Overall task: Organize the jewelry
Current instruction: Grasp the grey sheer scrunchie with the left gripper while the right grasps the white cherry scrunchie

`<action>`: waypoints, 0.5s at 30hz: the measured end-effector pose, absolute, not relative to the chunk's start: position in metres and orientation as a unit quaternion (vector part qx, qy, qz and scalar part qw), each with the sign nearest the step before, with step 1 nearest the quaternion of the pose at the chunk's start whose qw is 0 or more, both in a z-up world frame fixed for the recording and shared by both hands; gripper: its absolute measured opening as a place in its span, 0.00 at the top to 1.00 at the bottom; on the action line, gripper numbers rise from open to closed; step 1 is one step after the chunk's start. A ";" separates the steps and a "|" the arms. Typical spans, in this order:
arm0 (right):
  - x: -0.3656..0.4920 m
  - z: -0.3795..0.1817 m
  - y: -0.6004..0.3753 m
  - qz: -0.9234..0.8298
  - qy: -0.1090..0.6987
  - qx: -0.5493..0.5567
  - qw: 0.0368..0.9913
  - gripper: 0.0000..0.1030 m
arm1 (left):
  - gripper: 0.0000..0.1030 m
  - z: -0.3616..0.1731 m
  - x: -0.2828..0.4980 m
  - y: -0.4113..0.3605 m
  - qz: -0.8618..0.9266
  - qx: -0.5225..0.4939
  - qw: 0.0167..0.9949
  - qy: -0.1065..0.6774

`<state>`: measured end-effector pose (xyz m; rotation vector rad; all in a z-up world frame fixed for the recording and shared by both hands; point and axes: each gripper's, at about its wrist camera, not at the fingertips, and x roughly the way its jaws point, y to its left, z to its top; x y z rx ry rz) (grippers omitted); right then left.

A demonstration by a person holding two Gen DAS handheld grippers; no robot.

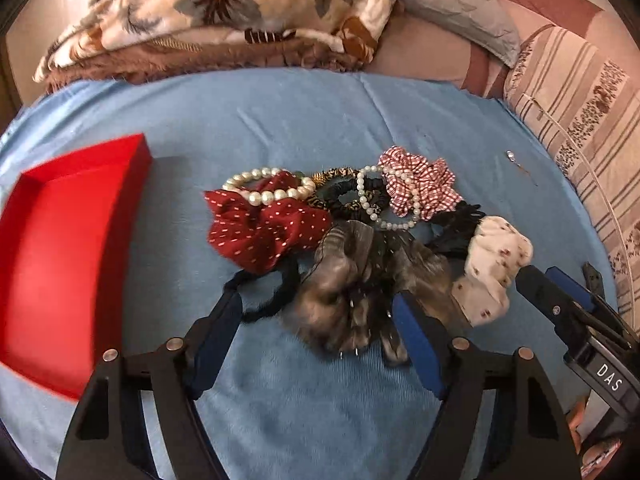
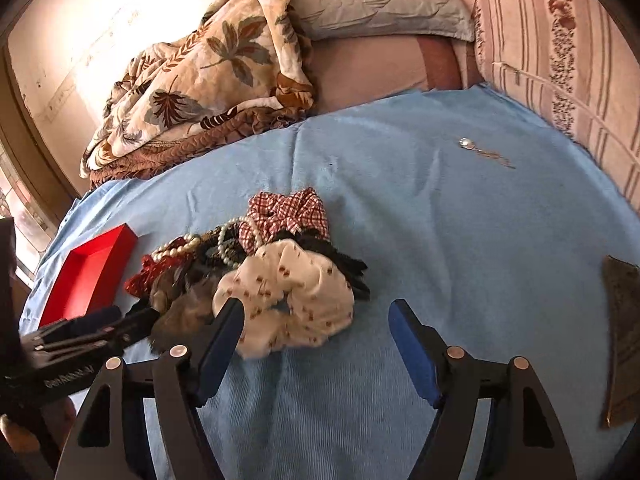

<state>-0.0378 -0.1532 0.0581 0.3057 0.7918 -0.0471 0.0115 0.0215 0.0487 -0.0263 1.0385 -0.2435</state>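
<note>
A pile of hair ties and jewelry lies on a blue cloth. It holds a red dotted scrunchie, a pearl bracelet, a pearl string, a red checked scrunchie, a grey fluffy scrunchie and a white floral scrunchie. An open red box lies to the left. My left gripper is open around the grey scrunchie. My right gripper is open, its left finger against the white floral scrunchie.
A small silver pendant on a chain lies apart on the far right of the cloth. A leaf-print blanket, a grey pillow and a striped cushion lie behind. A dark flat item lies at the right edge.
</note>
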 end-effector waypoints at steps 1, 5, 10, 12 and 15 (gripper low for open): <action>-0.031 0.055 -0.153 -0.020 0.387 0.149 0.910 0.23 | 0.25 0.044 0.015 0.021 -0.116 -0.018 0.858 0.501; -0.015 0.044 -0.150 0.002 0.403 0.151 0.903 0.61 | 0.72 0.033 0.021 0.021 -0.125 -0.032 0.843 0.522; -0.018 0.043 -0.149 0.024 0.408 0.170 0.897 0.89 | 0.86 0.045 0.012 0.029 -0.129 -0.056 0.841 0.522; -0.025 0.048 -0.149 0.027 0.403 0.173 0.898 0.90 | 0.86 0.054 0.004 0.032 -0.134 -0.062 0.842 0.518; -0.039 0.060 -0.147 0.028 0.395 0.169 0.902 0.90 | 0.86 0.070 -0.010 0.039 -0.143 -0.068 0.847 0.508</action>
